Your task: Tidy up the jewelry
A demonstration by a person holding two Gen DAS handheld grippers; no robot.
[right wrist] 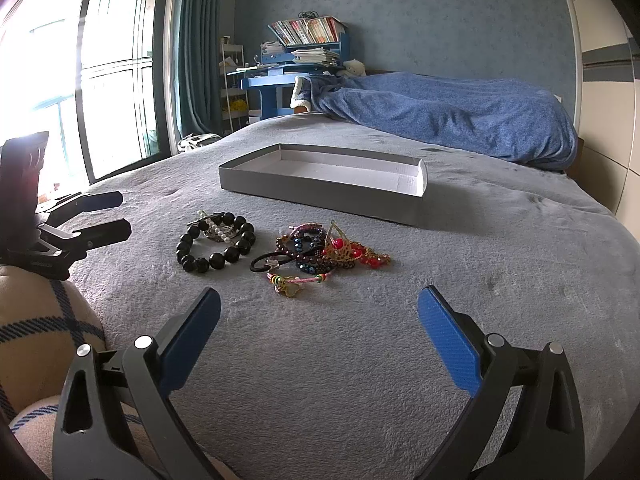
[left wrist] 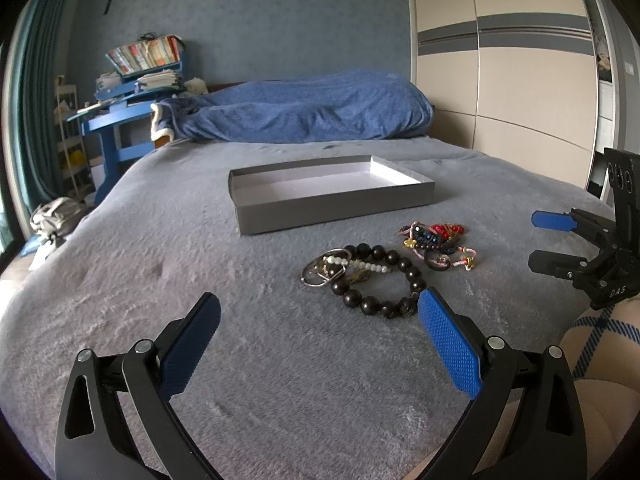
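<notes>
- Left tongs [left wrist: 319, 322]: fingers spread wide apart, nothing between them, held low over the grey bed cover [left wrist: 160, 272]. In the right wrist view the same tongs [right wrist: 124, 214] show at the left edge, also apart.
- Right tongs [right wrist: 319, 318]: fingers wide apart, holding nothing, above the bed cover [right wrist: 480, 264]. In the left wrist view they [left wrist: 534, 240] sit at the right edge, parted.
- Black bead bracelet [left wrist: 380, 280]: lies on the cover just ahead of the left tongs, right of their centre line; its near arc is just beside the tip of the right-hand blue pad [left wrist: 448, 344]. From the right tongs it [right wrist: 216, 246] is ahead and to the left.
- Metal rings with a short strand of white beads [left wrist: 326, 268]: lie at the far-left side of the black bracelet, overlapping it.
- Tangle of coloured bracelets [left wrist: 438, 242] (red beads, dark blue beads, pink cord, a black hair tie): ahead and right of the left tongs, between the two tongs, apart from the black bracelet. From the right tongs the tangle [right wrist: 324, 250] lies straight ahead, near.
- Grey shallow box [left wrist: 332, 194], open, pale inside, empty: beyond the jewelry, ahead of both tongs; in the right wrist view [right wrist: 320, 184] it is past the tangle.
- Blue blanket [right wrist: 460, 116]: bunched at the far end of the bed.
- Person: plaid cloth [left wrist: 600, 328] at the right of the left tongs.
</notes>
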